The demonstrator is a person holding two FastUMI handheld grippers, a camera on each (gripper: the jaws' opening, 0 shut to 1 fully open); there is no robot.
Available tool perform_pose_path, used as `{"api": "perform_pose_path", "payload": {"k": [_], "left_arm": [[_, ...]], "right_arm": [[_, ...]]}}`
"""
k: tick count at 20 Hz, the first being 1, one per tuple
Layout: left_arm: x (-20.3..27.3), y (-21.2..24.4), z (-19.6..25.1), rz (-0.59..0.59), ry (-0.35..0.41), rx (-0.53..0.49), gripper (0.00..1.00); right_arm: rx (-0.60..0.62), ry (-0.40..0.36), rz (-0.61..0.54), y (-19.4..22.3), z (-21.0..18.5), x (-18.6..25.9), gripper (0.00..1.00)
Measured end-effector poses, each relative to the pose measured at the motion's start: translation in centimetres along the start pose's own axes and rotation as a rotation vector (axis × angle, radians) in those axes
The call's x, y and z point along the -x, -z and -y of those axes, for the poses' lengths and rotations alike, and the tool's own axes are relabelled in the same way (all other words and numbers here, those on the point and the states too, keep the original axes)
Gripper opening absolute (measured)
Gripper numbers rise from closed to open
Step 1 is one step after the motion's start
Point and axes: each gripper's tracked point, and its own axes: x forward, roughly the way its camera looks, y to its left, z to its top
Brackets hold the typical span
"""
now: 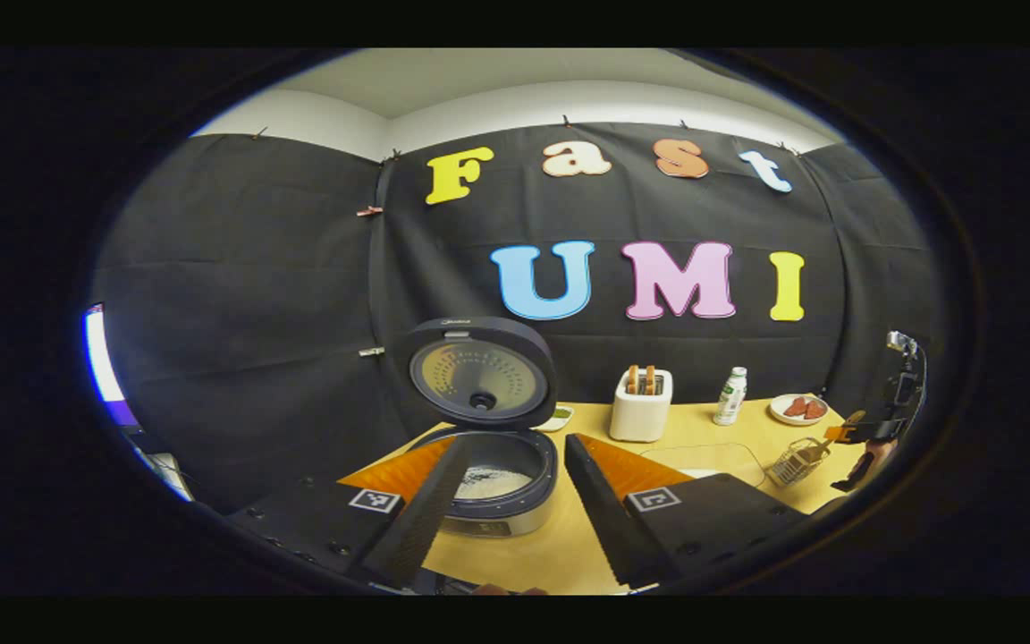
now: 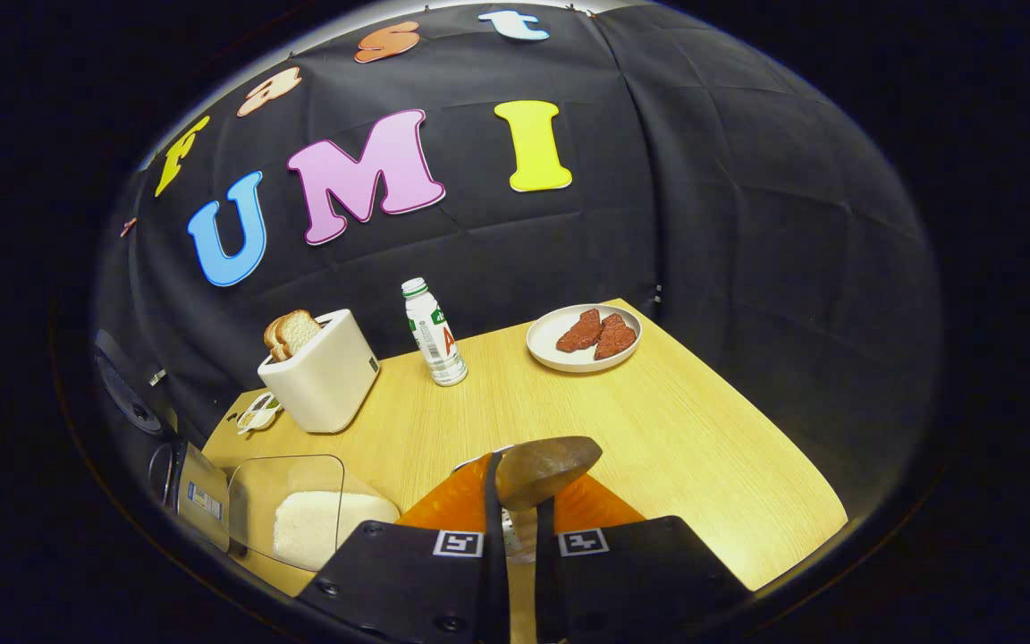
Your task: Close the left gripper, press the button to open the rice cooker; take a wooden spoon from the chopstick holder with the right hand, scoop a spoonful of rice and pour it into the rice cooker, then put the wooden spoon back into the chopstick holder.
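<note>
The right gripper (image 2: 515,528) is clamped on the wooden spoon (image 2: 540,472), bowl up above the table (image 2: 703,447). The left gripper (image 1: 510,501) hangs with its fingers spread wide and empty before the rice cooker (image 1: 488,483), lid raised, rice inside. Beyond stand the chopstick holder (image 1: 798,461), toaster (image 1: 641,404) and bottle (image 1: 730,395).

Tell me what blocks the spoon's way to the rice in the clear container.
Nothing visible. The right gripper grips the wooden spoon; the open clear container of rice sits just beside it, top uncovered.
</note>
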Motion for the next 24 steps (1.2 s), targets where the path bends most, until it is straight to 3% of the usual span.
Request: {"api": "perform_pose_path", "payload": {"k": [12, 19, 24], "left_arm": [[-0.8, 0.8, -2.5, 0.014, 0.028, 0.056, 0.77], [-1.4, 1.3, -2.9, 0.013, 0.080, 0.057, 0.77], [-2.0, 0.8, -3.6, 0.025, 0.082, 0.050, 0.77]], "right_arm": [[0.034, 0.030, 0.162, -6.6, -2.7, 3.8, 0.16], [0.005, -0.079, 0.185, -8.5, -10.1, 6.1, 0.16], [0.045, -0.183, 0.162, -7.1, -17.0, 6.3, 0.15]]}}
